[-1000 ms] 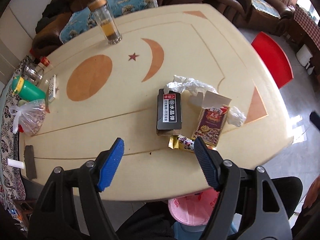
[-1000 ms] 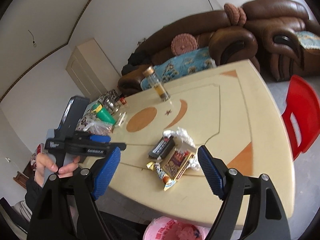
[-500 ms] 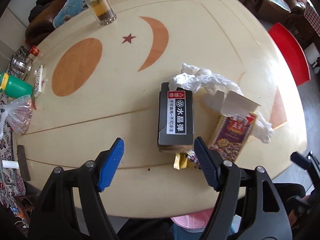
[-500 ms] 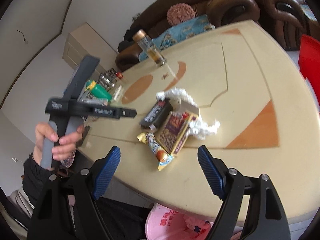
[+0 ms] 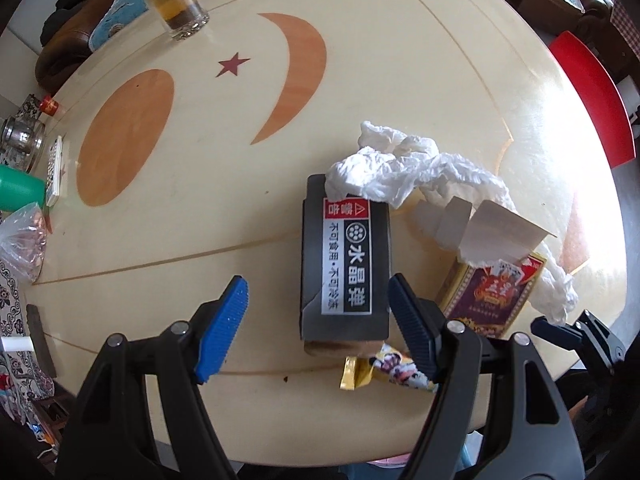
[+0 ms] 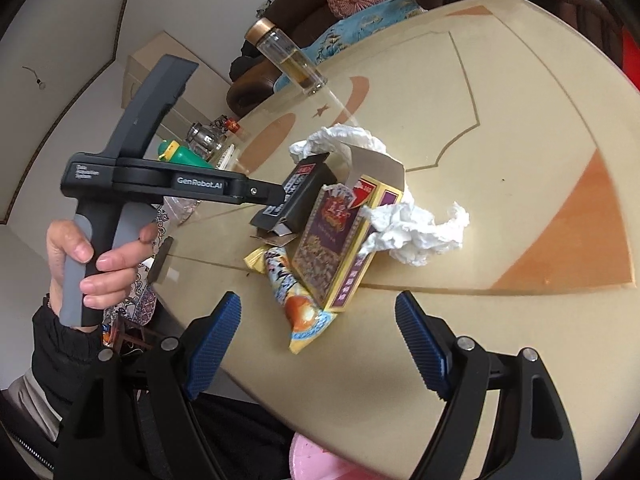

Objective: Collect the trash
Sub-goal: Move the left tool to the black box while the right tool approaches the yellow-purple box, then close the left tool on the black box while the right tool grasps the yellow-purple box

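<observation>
A pile of trash lies near the table's front edge. A black box (image 5: 345, 256) (image 6: 296, 200) with a white label lies flat. Beside it are an opened purple and gold carton (image 5: 492, 292) (image 6: 336, 248), crumpled white tissue (image 5: 404, 172) (image 6: 420, 228) and a candy wrapper (image 5: 384, 368) (image 6: 296, 304). My left gripper (image 5: 316, 328) is open, its jaws on either side of the black box's near end. My right gripper (image 6: 316, 344) is open, just short of the wrapper, above the table edge.
A glass bottle of tea (image 5: 172, 0) (image 6: 288, 60) stands at the far side of the cream table (image 5: 240, 160). A green bottle (image 5: 16, 188), jars and a plastic bag (image 5: 24, 240) sit at the left. A red chair (image 5: 592, 92) is at the right. A pink bin (image 6: 320, 460) stands below the table edge.
Both grippers have moved forward and down toward the trash pile. The left jaws now straddle the black box's near end. Both stay open.
</observation>
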`<act>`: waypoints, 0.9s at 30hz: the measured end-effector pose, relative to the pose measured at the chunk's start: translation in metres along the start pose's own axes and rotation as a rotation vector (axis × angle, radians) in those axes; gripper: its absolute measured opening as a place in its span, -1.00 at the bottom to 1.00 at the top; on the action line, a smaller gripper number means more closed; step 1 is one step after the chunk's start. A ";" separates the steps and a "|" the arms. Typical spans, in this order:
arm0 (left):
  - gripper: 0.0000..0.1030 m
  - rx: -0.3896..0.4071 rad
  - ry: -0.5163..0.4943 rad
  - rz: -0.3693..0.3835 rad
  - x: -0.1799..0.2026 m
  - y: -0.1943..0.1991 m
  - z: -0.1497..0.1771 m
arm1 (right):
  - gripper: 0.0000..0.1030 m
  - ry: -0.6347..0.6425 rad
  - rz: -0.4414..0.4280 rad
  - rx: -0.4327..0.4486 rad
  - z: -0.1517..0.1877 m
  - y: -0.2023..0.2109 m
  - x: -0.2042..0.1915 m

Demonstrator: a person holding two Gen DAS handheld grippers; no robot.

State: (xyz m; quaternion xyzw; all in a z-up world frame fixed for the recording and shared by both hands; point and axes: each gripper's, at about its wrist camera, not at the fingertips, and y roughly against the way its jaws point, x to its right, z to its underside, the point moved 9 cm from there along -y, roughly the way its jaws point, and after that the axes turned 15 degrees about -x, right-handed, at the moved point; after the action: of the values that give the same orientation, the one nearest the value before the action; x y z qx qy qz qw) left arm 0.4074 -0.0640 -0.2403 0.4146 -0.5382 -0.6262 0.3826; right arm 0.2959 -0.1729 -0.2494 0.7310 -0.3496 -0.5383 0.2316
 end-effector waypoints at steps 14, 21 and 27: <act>0.38 -0.019 -0.028 0.002 0.015 -0.016 -0.022 | 0.51 0.013 -0.062 0.003 -0.025 -0.026 0.001; 0.38 -0.041 -0.028 0.004 0.016 -0.030 -0.032 | 0.51 0.035 -0.086 0.010 -0.036 -0.033 -0.007; 0.39 -0.028 -0.027 0.025 0.011 -0.036 -0.041 | 0.50 0.053 -0.083 0.019 -0.039 -0.035 -0.009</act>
State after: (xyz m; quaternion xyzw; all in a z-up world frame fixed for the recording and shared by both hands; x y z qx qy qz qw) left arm 0.4402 -0.0842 -0.2808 0.3939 -0.5398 -0.6343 0.3887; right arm 0.3403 -0.1448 -0.2572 0.7611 -0.3178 -0.5245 0.2112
